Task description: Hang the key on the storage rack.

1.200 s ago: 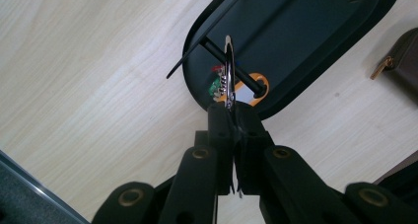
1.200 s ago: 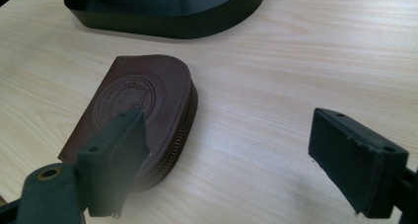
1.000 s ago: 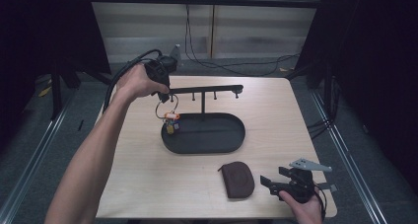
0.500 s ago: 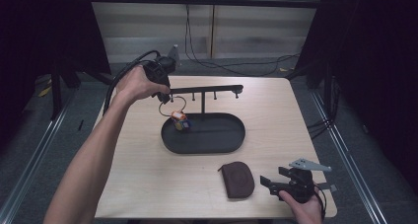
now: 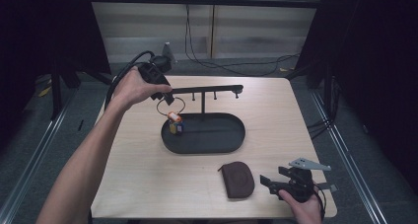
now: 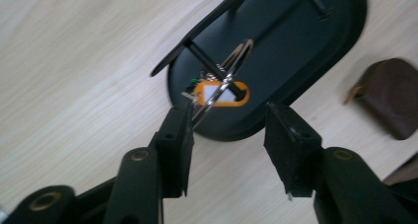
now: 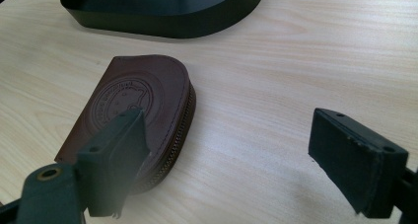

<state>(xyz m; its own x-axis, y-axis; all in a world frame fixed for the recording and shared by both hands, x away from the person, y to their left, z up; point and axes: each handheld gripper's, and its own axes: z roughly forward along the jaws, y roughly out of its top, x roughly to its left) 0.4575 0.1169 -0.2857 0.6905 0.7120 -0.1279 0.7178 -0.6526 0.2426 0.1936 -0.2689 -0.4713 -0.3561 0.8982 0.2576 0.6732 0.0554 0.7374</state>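
On the light wooden table [image 5: 148,184] stands a black metal key stand, an oval tray [image 5: 217,144] with a central post and a horizontal bar [image 5: 207,90] bearing short pegs. The left gripper [image 5: 165,93], held in the person's left hand [image 5: 133,88] above the bar's left end, has just been opening its jaws; in the left gripper view they stand apart with a clear gap, the thin silver key ring [image 6: 224,81] lying just by the left jaw's tip, and whether it touches the pad I cannot tell. The ring hangs from the bar's left end (looped over a peg there, as far as the left gripper view shows), and from it dangle an orange plastic key tag with a white label [image 6: 222,94] and a small dark piece, low over the left part of the tray. The right gripper [image 5: 276,183] rests near the table's front right corner, its jaws spread wide with nothing between them. A brown, rounded leather zip pouch [image 7: 138,105] with an embossed round emblem lies flat just beside its left jaw, in front of the tray and apart from it.
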